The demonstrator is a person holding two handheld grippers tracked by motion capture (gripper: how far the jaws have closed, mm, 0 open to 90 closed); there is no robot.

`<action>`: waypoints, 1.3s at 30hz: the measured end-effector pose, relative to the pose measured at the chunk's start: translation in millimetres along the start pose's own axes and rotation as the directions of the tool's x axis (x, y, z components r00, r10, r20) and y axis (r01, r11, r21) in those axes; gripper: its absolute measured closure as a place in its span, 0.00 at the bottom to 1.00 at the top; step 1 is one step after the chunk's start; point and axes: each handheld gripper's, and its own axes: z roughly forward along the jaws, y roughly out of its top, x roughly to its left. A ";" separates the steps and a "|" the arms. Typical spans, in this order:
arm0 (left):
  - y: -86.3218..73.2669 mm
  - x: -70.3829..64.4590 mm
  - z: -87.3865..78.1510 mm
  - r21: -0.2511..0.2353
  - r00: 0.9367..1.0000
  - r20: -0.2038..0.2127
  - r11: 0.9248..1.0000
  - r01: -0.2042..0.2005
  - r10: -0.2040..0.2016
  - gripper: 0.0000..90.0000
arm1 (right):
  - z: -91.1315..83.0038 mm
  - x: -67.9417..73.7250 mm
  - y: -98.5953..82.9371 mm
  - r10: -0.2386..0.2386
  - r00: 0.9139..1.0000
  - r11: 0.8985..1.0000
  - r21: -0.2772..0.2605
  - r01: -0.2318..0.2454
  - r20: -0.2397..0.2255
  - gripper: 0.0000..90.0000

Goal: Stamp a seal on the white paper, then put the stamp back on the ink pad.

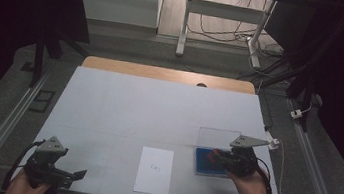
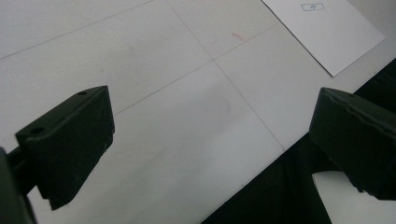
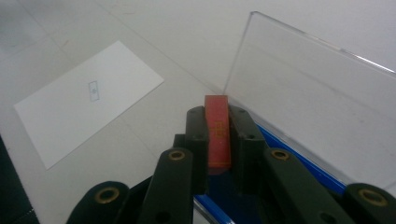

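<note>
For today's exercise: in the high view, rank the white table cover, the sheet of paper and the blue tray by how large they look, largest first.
1. White table cover: by far the largest.
2. Sheet of paper.
3. Blue tray: looks smallest, but the right gripper hides part of it, so its place below the paper is unsure.

Nothing here can actually be read; the white sheet of paper (image 1: 154,171) near the table's front edge carries one small blue-outlined rectangular mark near its middle, and whatever sits inside that box is too small to make out in the high view; in the right gripper view the same mark (image 3: 93,90) shows as a little blue frame with a faint figure in it, still illegible; in the left gripper view it appears at the top, blurred; the red block (image 3: 218,132) clamped between the right gripper's (image 3: 218,122) jaws bears faint gold characters on its face, too soft to decipher.
</note>
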 end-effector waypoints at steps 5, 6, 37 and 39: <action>-0.3 1.2 -0.2 -0.005 1.000 0.005 1.000 0.004 -0.004 0.00 | -1.3 -3.7 -1.2 0.005 1.000 1.000 -0.001 -0.005 0.020 0.89; -0.4 1.2 -0.2 -0.005 1.000 0.005 1.000 0.004 -0.004 0.00 | -1.3 -4.1 -1.3 0.005 1.000 1.000 0.000 -0.005 0.021 0.89; -0.2 0.9 0.0 -0.004 1.000 0.005 1.000 0.002 -0.002 0.00 | 17.3 -15.7 -10.7 -0.033 0.994 0.997 0.076 0.026 0.103 0.88; -0.1 1.0 0.0 -0.003 1.000 0.005 1.000 0.002 -0.002 0.00 | 18.8 -16.1 -11.2 -0.036 0.994 0.996 0.079 0.028 0.104 0.88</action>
